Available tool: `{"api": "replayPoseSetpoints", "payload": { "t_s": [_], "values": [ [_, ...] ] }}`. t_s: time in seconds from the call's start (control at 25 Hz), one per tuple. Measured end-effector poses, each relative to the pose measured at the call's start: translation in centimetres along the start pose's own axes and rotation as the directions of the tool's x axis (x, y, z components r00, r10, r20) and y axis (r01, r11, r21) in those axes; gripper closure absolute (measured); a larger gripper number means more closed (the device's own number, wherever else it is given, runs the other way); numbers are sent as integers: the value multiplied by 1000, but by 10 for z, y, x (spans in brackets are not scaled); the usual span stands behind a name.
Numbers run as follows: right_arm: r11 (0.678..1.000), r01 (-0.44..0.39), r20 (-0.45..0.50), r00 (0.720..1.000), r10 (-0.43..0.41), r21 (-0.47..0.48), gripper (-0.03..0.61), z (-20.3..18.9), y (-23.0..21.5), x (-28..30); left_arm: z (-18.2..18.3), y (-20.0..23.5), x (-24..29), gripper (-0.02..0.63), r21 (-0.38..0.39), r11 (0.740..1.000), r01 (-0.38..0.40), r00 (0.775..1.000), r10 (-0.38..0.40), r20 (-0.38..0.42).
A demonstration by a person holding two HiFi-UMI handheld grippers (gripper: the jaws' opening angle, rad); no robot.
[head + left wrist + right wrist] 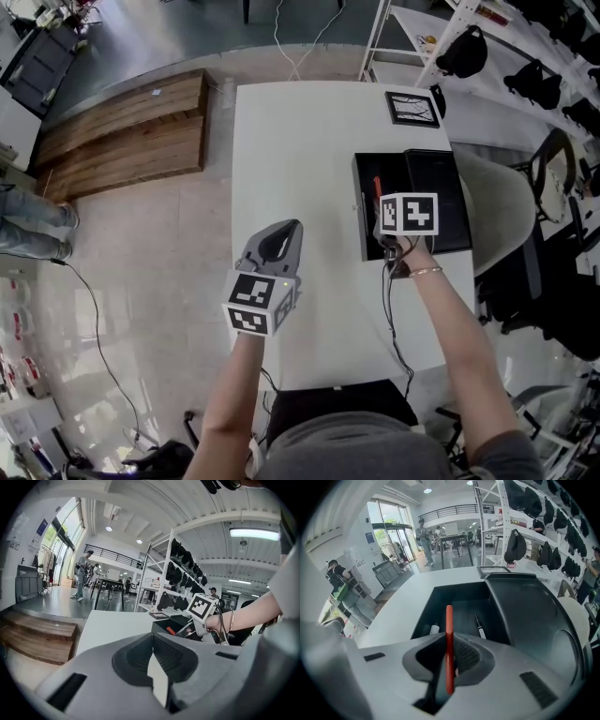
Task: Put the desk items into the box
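An open black box lies at the table's right side, its lid folded out to the right. My right gripper points steeply down over the box's near end, shut on a red pen that sticks out ahead of the jaws. In the right gripper view the red pen stands between the jaws of my right gripper, above the box. A black-and-white marker and a white-capped item lie inside. My left gripper hovers over the white table, shut and empty.
A framed picture lies at the table's far right corner. A chair stands to the right of the table, shelving behind it. A wooden platform lies on the floor to the left, near a person's legs.
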State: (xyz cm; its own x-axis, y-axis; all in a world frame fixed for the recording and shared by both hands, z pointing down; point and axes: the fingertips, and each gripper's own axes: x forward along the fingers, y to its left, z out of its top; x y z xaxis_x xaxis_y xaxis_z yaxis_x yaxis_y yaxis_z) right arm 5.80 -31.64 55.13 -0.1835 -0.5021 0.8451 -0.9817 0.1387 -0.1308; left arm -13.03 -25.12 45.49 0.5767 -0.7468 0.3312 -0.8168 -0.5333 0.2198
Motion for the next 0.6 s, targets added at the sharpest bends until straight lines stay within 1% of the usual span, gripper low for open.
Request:
{"api": "replayPoseSetpoints", "payload": {
  "t_s": [0.4,0.6],
  "values": [
    [999,49,-35,998,-49,-5,525,-2,-10,10,-2,1,1,607,-3,1000,2,1000,-2,-6],
    [997,74,-61,995,-73,9,525,-8,-13,16,-3,2,0,607,-8,1000,3,1000,-3,-8]
  ]
}}
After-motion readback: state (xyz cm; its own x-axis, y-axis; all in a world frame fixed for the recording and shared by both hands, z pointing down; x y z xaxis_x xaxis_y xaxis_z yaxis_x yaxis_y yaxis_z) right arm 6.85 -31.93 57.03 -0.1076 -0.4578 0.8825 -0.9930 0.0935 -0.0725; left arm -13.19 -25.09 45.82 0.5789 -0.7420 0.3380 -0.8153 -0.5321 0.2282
